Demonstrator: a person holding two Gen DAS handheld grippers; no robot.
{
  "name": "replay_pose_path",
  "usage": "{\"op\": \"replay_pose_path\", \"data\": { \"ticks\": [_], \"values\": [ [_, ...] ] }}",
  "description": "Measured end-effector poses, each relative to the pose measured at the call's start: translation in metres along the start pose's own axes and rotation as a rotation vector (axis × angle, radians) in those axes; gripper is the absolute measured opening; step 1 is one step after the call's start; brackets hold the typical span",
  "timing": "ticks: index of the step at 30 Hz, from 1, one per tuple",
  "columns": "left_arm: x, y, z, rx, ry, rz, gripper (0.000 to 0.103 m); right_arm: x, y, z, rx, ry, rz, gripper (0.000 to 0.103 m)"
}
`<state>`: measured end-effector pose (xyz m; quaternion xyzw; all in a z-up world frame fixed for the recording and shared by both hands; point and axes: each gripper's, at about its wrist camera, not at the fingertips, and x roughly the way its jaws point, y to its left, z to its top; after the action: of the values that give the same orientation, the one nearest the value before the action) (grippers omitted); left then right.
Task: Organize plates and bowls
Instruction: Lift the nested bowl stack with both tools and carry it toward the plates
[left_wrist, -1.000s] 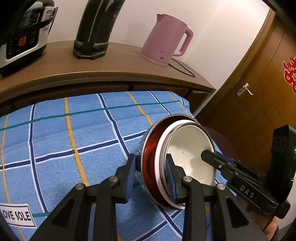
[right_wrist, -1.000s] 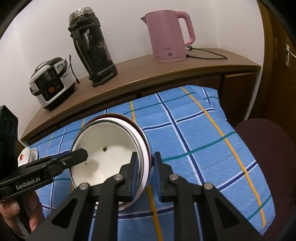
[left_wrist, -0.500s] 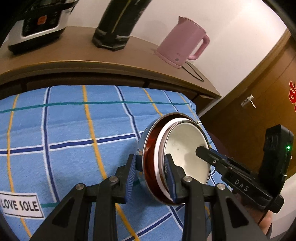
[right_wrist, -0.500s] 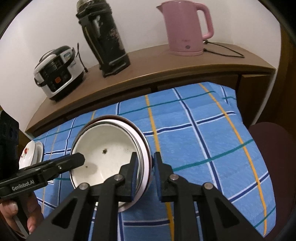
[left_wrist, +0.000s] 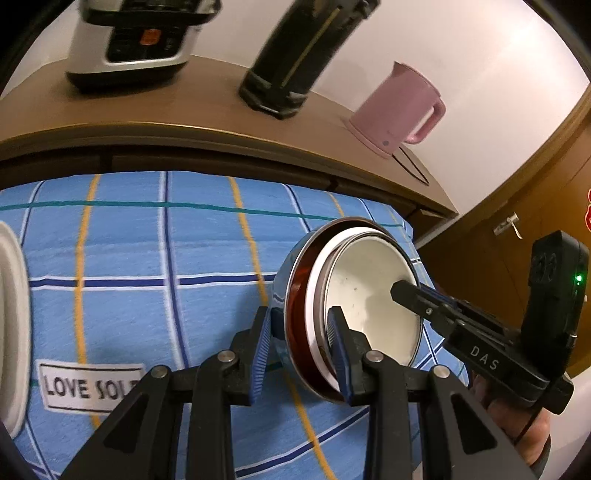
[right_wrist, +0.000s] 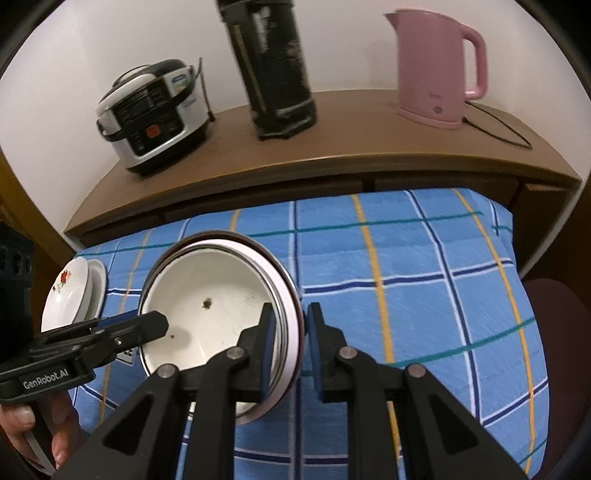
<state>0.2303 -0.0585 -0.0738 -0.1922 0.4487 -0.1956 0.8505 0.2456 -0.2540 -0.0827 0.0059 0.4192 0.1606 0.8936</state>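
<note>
Both tongs, left (left_wrist: 301, 345) and right (right_wrist: 288, 349), clamped on bowl stack (left_wrist: 354, 306) rims; carried nearer plates (right_wrist: 74, 291) since a second ago; merging stacks likely next.

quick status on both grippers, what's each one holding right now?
Left gripper: closed on the near rim of the nested bowls, one of its fingers inside, one outside.
Right gripper: closed on the same stack's opposite rim.
</note>
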Motion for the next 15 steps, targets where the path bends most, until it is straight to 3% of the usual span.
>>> {"op": "replay_pose_path", "data": {
  "ticks": [15],
  "values": [
    [-0.036, 0.017, -0.005, -0.015, -0.062, 0.039, 0.034, 0.001, 0.037, 0.002, -0.056, 0.000, 0.034, 0.018]
  ]
}}
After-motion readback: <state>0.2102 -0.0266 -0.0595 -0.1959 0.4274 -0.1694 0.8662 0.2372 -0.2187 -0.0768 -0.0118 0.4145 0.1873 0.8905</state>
